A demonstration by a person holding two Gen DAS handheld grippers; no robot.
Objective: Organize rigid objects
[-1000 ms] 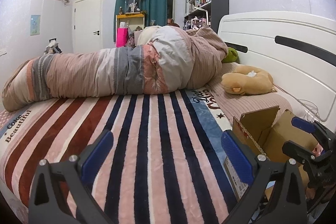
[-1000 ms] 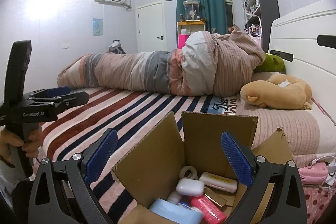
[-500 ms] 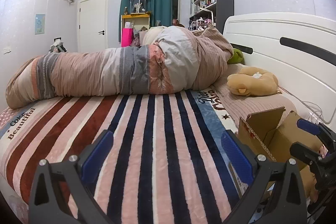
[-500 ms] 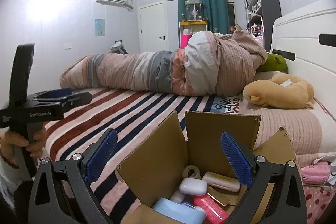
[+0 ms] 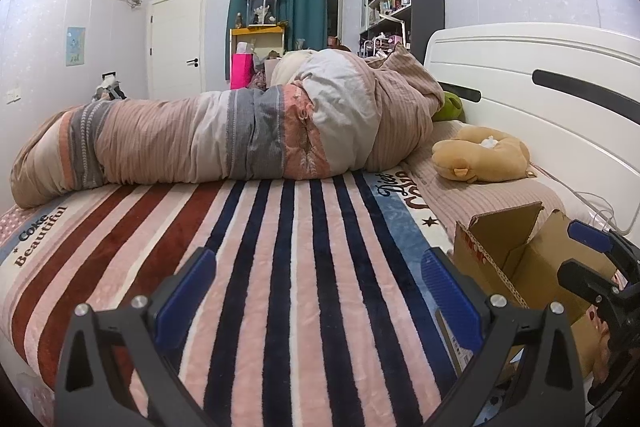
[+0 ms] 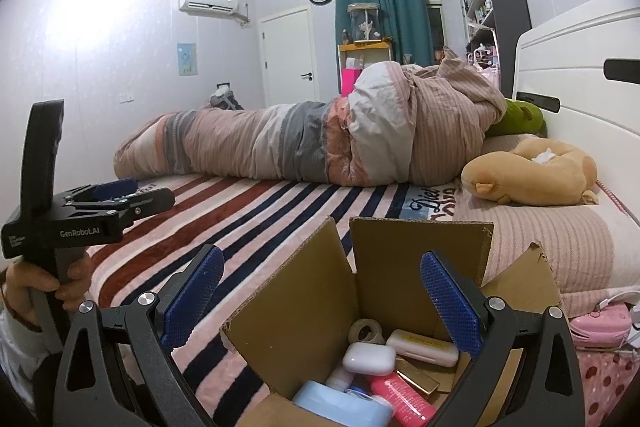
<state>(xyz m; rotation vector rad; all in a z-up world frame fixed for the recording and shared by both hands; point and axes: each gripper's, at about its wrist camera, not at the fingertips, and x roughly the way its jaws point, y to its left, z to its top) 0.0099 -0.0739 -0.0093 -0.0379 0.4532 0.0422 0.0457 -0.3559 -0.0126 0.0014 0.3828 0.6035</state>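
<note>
Hiding box [image 6: 384, 279] contents (partly), right gripper [image 6: 320, 301] spread

- A cardboard box [image 6: 384, 291] stood on the striped blanket [image 5: 280, 267], near the bed's right side.
- In the box lay a tape roll [image 6: 366, 330], a rounded case [image 6: 369, 359], a flat bar [image 6: 422, 342] and a tube [image 6: 400, 397].
- Behind the box, a plush toy [image 6: 532, 173] rested on the pillow [image 6: 560, 247].
- A rolled quilt [image 5: 240, 139] lay across the far end of the blanket.
- The headboard [image 5: 540, 87] stood to the right.
</note>
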